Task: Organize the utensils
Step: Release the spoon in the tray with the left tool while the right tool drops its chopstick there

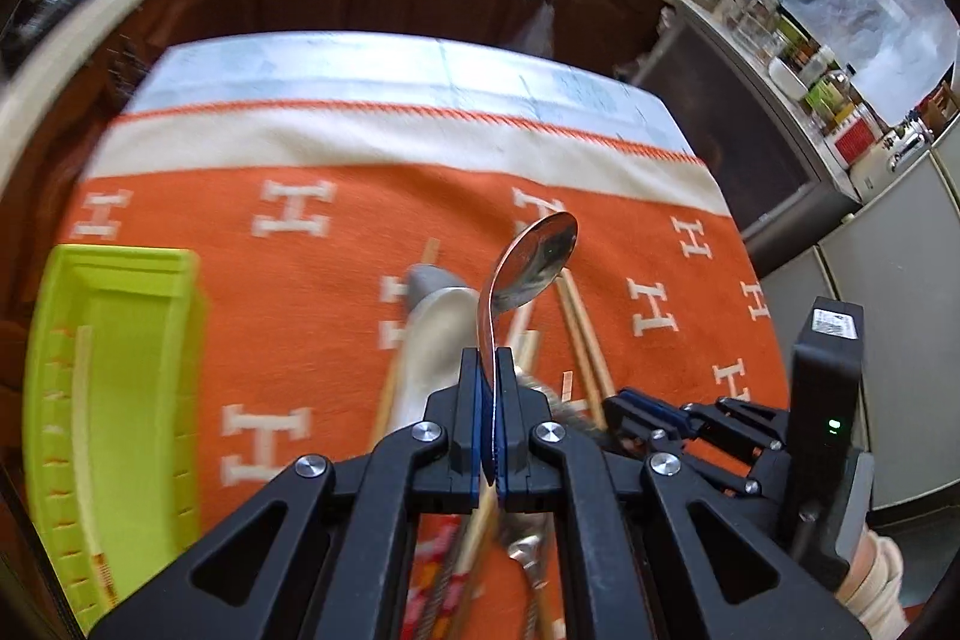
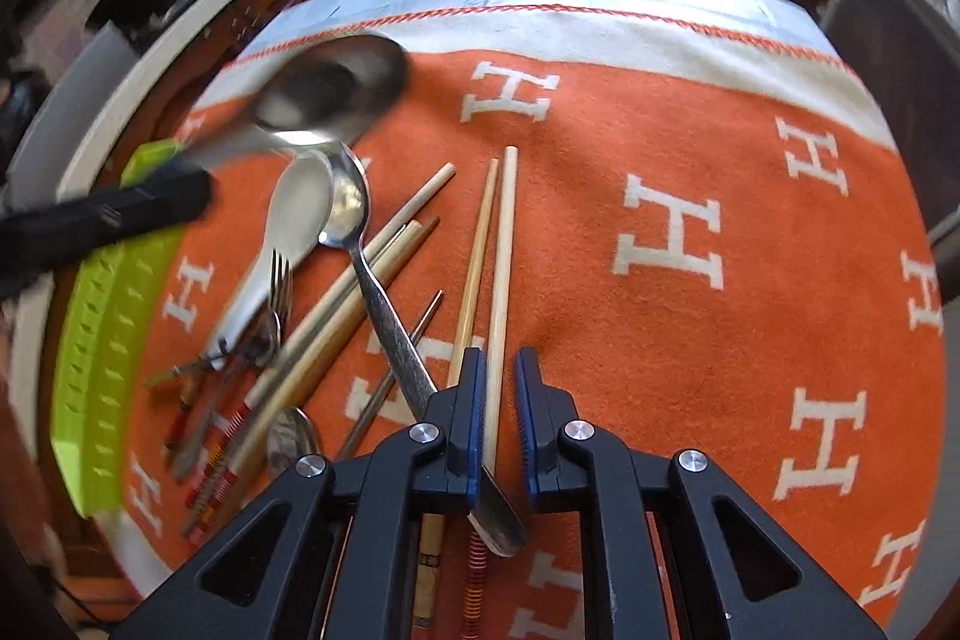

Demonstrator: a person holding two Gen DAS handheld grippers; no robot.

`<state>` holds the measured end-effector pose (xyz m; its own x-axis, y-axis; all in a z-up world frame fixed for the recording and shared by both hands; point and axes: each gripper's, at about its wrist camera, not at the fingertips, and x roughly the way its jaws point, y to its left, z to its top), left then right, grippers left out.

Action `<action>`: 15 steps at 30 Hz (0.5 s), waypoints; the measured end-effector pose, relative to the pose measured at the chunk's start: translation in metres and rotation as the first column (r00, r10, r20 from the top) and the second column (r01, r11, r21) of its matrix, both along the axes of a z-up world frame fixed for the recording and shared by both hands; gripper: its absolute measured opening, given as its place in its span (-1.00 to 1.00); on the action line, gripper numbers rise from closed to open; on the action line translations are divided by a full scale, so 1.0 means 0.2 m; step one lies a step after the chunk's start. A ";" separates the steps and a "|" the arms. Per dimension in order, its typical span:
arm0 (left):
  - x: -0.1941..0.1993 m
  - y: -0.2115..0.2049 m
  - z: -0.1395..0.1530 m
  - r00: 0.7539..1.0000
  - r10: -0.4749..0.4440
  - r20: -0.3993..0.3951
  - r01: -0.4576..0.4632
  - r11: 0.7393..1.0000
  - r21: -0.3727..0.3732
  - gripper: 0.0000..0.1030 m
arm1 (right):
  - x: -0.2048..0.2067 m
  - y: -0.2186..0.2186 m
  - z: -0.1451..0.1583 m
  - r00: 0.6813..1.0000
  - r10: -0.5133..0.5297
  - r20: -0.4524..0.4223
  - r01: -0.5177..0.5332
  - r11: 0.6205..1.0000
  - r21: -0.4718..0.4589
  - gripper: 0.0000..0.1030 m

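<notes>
Left gripper [image 1: 487, 370] clamped on the handle of a steel spoon [image 1: 537, 259], bowl raised above the orange blanket [image 1: 336, 316] patterned with white "H" letters, a lime-green tray [image 1: 114, 400] at its left edge. Right gripper [image 2: 495, 370] parted narrowly around a pale chopstick [image 2: 501, 280], not closed on it. More spoons, forks [image 2: 279, 280] and chopsticks heaped left of it; no other legible writing.
</notes>
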<state>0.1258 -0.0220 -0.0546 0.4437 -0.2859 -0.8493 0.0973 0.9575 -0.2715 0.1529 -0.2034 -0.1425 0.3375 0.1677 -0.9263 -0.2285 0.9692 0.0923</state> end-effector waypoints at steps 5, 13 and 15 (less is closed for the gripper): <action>-0.19 0.26 0.14 0.991 0.118 0.065 -0.123 0.989 0.078 -0.98 | -0.06 0.05 0.01 1.000 0.022 0.000 -0.022 0.997 -0.080 -0.88; -0.48 0.68 0.15 0.949 0.306 0.076 -0.315 0.931 0.183 -0.98 | -0.18 -0.04 0.03 0.998 -0.059 -0.010 0.059 0.997 -0.044 -0.90; -0.53 0.74 0.11 0.941 0.332 0.065 -0.338 0.922 0.188 -0.98 | -0.20 -0.07 0.07 0.996 -0.093 -0.008 0.093 0.996 -0.011 -0.90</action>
<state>0.0200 0.1262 -0.0334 0.5117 0.0526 -0.8575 -0.2329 0.9693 -0.0795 0.1129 -0.2170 -0.1293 0.3432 0.1258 -0.9308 -0.1365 0.9871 0.0831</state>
